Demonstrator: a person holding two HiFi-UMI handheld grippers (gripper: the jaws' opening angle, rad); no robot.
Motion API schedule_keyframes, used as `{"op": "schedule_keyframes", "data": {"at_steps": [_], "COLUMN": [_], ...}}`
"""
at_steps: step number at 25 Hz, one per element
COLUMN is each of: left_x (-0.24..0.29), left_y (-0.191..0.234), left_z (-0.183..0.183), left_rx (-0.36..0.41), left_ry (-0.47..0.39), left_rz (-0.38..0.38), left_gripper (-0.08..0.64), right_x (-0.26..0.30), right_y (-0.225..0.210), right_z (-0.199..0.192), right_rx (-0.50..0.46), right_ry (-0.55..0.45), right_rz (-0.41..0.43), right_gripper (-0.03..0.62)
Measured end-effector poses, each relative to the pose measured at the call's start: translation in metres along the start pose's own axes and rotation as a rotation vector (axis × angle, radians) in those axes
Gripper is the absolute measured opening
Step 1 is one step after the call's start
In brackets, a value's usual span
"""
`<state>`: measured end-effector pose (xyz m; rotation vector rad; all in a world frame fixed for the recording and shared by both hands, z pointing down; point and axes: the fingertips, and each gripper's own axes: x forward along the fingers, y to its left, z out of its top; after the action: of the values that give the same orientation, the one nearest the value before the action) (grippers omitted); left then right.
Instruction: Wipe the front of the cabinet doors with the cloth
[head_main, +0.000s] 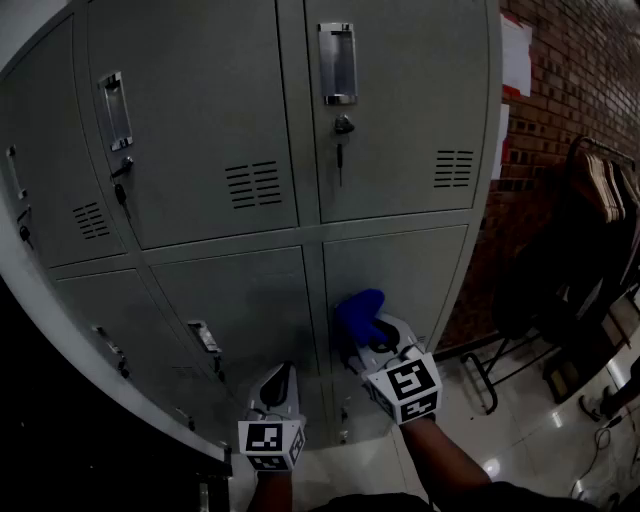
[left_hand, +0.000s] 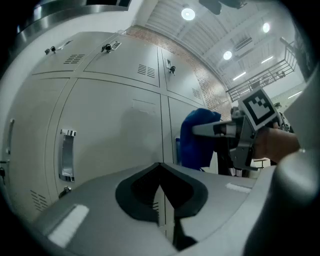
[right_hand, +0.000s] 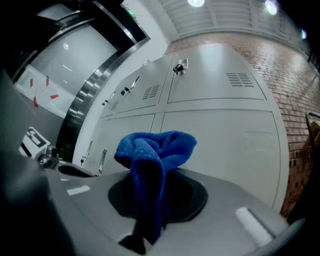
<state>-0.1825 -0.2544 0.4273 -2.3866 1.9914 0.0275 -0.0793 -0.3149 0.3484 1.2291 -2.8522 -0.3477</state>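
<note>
**Head view: cloth at the lower right door, progress of the wipe unreadable**

You have the blue cloth (head_main: 358, 312) clamped in your right gripper (head_main: 352, 345). It sits at the lower right door (head_main: 405, 265) of the grey cabinet (head_main: 200, 110), close to that door's left edge and beside the seam with the lower middle door (head_main: 240, 310). It looks pressed to the metal or just off it. No view settles the contact.

In the right gripper view the jaws pinch 1 end of the cloth, and the rest rises out of them as a dark strip topped by a bunched, folded head. Its long axis runs along the jaws, from the pinch out toward the door face. The bulky free end points at the cabinet and flops a little to either side.

Your left gripper (left_hand: 161, 167) hangs lower and to the left, in front of the lower middle door. Its jaws are closed tip to tip with nothing between them.

As for progress, both rows of doors look the same flat grey. There are no streaks, damp patches or dust lines, so the pictures do not show which fronts are done. My reading is that you are on 1 lower door, near its inner edge. Treat that door's right side and every other door as work left, including the 2 upper ones with handles (head_main: 337, 62).
</note>
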Motion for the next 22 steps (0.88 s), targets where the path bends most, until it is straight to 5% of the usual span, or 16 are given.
{"op": "schedule_keyframes", "data": {"at_steps": [9,22], "left_x": [-0.001,0.000], "left_y": [0.005,-0.005], "left_z": [-0.004,0.002], "left_rx": [-0.008,-0.001], "left_ry": [0.009,-0.001], "left_rz": [-0.001,-0.029], "left_gripper": [0.014,0.014], "right_x": [0.028,0.042], "right_y": [-0.009,-0.016], "right_z": [0.074,0.077], "right_rx": [-0.015,-0.004], "right_ry": [-0.067,-0.021], "right_rz": [0.000,0.003], "right_gripper": [0.051,0.049]}}
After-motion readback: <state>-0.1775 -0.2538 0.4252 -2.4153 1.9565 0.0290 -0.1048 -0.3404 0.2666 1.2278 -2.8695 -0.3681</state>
